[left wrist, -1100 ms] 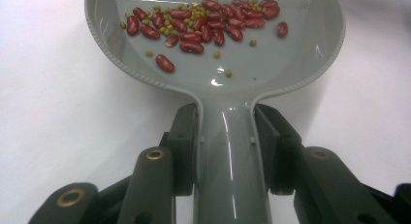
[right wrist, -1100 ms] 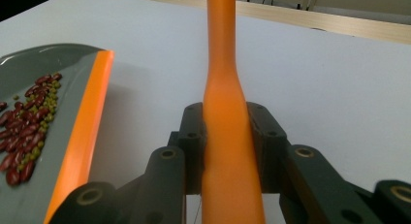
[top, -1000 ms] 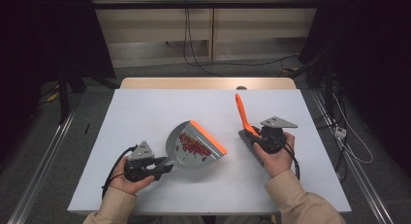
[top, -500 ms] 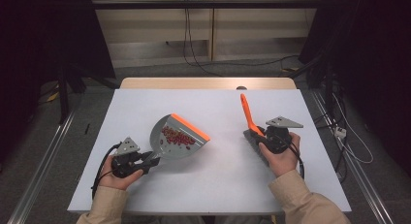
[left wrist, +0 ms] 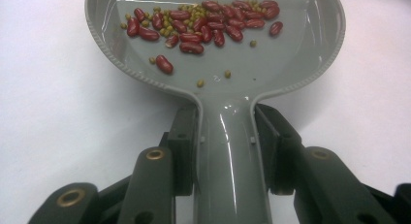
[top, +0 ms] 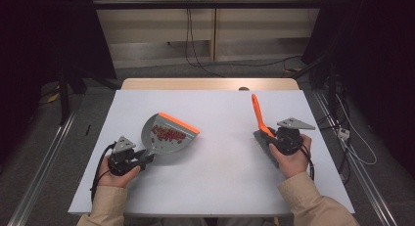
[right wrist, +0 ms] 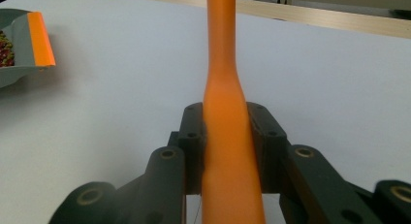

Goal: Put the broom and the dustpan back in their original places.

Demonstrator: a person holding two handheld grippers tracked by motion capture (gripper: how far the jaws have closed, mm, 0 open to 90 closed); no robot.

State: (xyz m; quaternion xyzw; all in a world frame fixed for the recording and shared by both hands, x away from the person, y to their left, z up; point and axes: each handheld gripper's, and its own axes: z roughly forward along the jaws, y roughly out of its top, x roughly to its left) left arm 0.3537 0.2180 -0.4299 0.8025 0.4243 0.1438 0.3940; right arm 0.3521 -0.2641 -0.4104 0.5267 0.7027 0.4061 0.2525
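Observation:
A grey dustpan (top: 161, 147) with an orange lip lies on the white table left of centre. It holds red beans (top: 168, 134) mixed with small green ones. My left gripper (top: 145, 158) is shut on its handle; in the left gripper view the pads (left wrist: 185, 151) clamp the handle below the dustpan's bowl (left wrist: 291, 59), where the beans (left wrist: 203, 25) lie. My right gripper (top: 268, 136) is shut on an orange brush (top: 257, 113) whose handle points up and away, with dark bristles near the hand. In the right gripper view, that brush (right wrist: 225, 88) sits between the jaws, the dustpan (right wrist: 19, 44) far left.
The white table (top: 215, 182) has open surface between the two hands and a wooden strip (top: 205, 84) along its far edge. Metal rails (top: 44, 162) run along the floor on both sides, and cables (top: 195, 50) hang behind the table.
My left gripper has carried the dustpan to the left, and the pan has turned slightly. My right gripper has moved the brush to the right, so the two stand farther apart.

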